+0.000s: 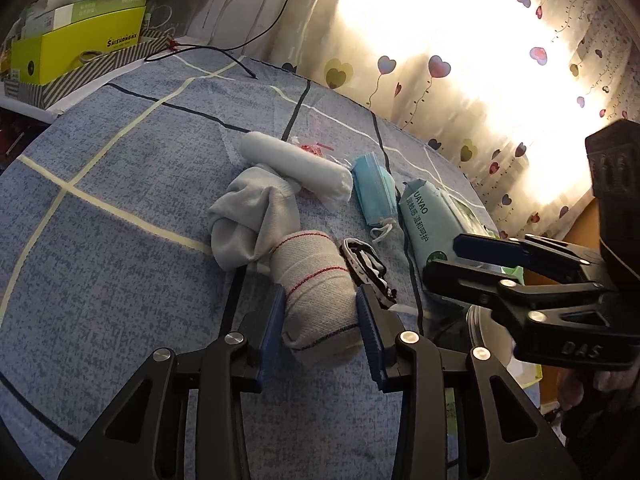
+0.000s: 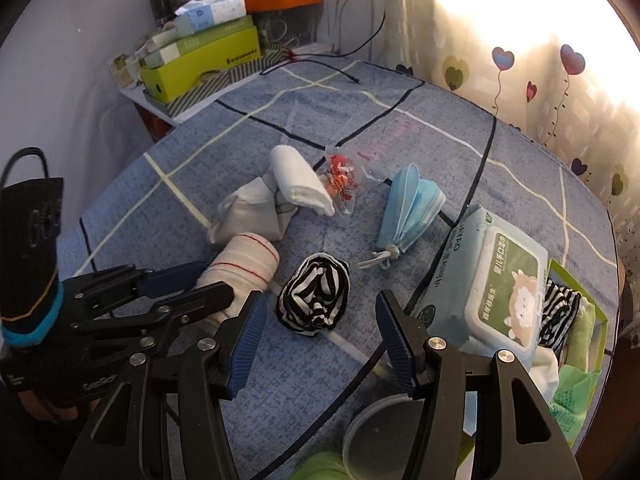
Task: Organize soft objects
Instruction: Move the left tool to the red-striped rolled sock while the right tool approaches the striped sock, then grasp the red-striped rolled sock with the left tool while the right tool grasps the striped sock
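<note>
Both tools share one build: the left gripper and right gripper have matte black skeletal arms with triangular cut-outs, round silver screw heads at the pivots, and ribbed blue pads on the fingers. In the left wrist view the right gripper's side carries raised "DAS" lettering. In the right wrist view the left gripper's black handle shows embossed characters, a blue band and a black cable loop.
</note>
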Tool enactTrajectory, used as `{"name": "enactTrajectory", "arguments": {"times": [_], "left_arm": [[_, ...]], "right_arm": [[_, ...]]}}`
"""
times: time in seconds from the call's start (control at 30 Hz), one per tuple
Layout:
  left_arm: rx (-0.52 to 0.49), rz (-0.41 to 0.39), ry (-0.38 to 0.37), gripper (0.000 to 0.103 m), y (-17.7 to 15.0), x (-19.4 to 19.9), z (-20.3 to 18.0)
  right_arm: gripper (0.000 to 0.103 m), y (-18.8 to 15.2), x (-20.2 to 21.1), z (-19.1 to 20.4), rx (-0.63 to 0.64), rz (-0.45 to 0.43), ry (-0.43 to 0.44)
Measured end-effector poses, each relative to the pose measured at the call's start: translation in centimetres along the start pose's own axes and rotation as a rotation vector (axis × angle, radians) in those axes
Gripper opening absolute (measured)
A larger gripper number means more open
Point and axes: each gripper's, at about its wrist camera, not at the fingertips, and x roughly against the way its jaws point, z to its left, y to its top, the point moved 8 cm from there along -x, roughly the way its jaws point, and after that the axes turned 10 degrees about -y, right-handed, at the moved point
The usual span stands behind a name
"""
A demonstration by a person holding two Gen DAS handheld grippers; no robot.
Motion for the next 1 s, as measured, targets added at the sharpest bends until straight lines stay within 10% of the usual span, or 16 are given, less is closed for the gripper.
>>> {"name": "enactTrajectory", "arguments": {"times": [0.47,1.0], "left_arm": [[0.019,-0.022,-0.029,0.037,0.2,0.5,0.9],[0.054,0.059,-0.020,0.041,-0.4,-0.5,0.9]], "right_arm": [[0.055,0.5,-6.0,1.5,0.137,0.204,0.012],[0.013,0.6,-6.1,1.8,0.127,0.171,0.031]]}}
